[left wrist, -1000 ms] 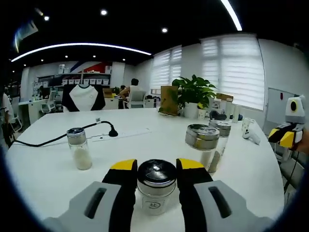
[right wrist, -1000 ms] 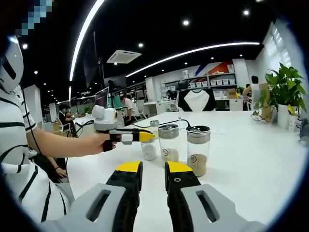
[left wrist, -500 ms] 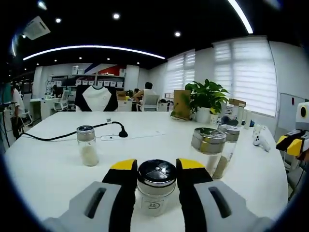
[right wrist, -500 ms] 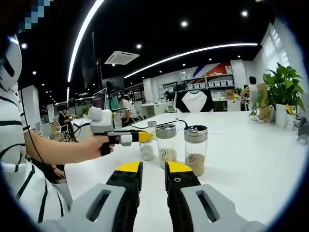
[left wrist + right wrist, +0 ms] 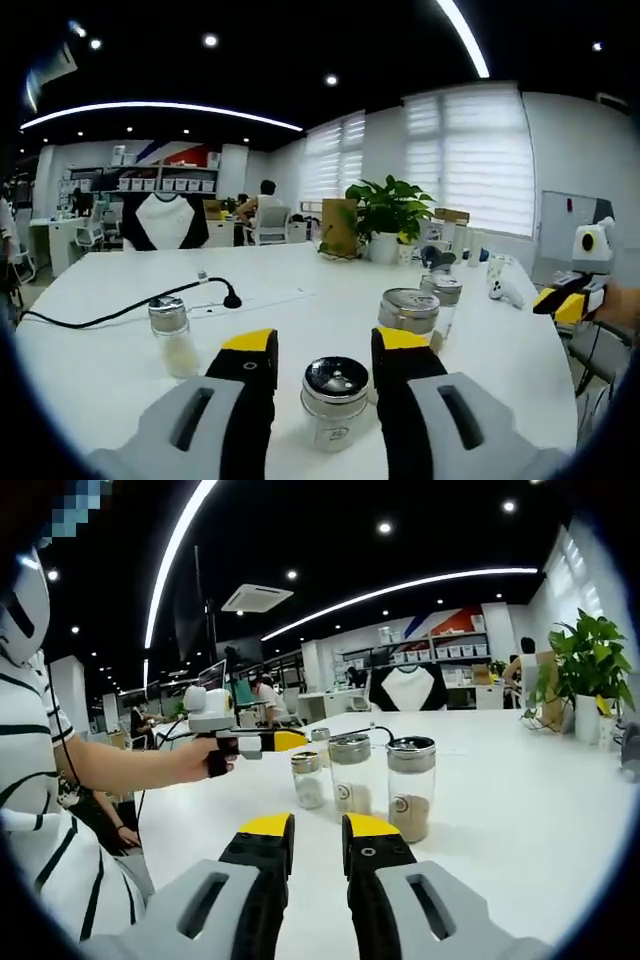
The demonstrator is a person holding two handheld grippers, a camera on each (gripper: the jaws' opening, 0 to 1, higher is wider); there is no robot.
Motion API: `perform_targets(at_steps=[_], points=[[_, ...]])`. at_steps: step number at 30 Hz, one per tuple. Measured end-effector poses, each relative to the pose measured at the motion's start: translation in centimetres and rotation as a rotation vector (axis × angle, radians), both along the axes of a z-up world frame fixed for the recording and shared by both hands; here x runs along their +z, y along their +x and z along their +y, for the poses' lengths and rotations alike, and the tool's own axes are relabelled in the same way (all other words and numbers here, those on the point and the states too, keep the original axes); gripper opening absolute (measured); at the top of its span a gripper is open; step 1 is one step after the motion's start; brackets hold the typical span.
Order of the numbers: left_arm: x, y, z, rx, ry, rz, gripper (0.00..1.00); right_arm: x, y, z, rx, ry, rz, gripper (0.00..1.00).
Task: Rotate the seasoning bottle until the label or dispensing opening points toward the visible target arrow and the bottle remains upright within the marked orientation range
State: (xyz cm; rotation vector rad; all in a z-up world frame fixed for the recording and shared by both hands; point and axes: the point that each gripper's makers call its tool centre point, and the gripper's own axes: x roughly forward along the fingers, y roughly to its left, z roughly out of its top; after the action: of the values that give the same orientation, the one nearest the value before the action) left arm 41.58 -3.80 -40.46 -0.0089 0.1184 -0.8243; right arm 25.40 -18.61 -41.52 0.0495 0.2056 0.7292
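Observation:
A small glass seasoning bottle [image 5: 335, 400] with a shiny metal lid stands upright on the white table [image 5: 300, 290], low between the jaws of my left gripper [image 5: 325, 345]. The jaws are open, with a thin gap on each side of the bottle. In the right gripper view the same bottle [image 5: 307, 777] stands just below and beyond the left gripper [image 5: 285, 741], which a person's hand holds. My right gripper [image 5: 318, 825] hovers over the near table, jaws close together and holding nothing. It also shows at the far right as the right gripper [image 5: 565, 300].
Two taller jars [image 5: 408, 315] [image 5: 445, 292] stand to the right, and a small bottle of white powder [image 5: 168, 335] to the left. A black cable [image 5: 150, 298] crosses the table. A potted plant [image 5: 385, 210] and a white controller [image 5: 505, 290] sit further back.
The left gripper let go of the bottle, its jaws a little wider, and rose and drew back from it. The right gripper has barely moved.

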Motion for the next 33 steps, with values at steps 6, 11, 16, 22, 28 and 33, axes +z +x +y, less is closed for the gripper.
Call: perform_targets(at_steps=[6,11,16,22,28,33], points=[[-1.4,-0.4,-0.5,-0.176,-0.049,0.088,0.37,-0.1,-0.5,1.2,0.053,-0.028,-0.001,0.17],[-3.4,-0.5,-0.7,-0.227,-0.007,0.098,0.41,-0.1,-0.8,1.5,0.079,-0.060,-0.003,0.17],[-3.9,-0.3,-1.4,-0.252,-0.049,0.123,0.42,-0.2,-0.7,1.7,0.083,-0.066,-0.001,0.17],[-5.1,-0.5,-2.1,-0.279,0.019,0.151,0.41,-0.4,-0.7,1.8,0.086,-0.078,0.003,0.17],[-5.3,-0.6,-2.2,-0.263,0.013,0.149,0.36,-0.7,-0.6,1.5,0.076,-0.082,0.007,0.17],[-5.3,-0.7,-2.2,-0.225,0.001,0.156,0.36,-0.8,-0.6,1.4,0.068,-0.086,0.005,0.16]])
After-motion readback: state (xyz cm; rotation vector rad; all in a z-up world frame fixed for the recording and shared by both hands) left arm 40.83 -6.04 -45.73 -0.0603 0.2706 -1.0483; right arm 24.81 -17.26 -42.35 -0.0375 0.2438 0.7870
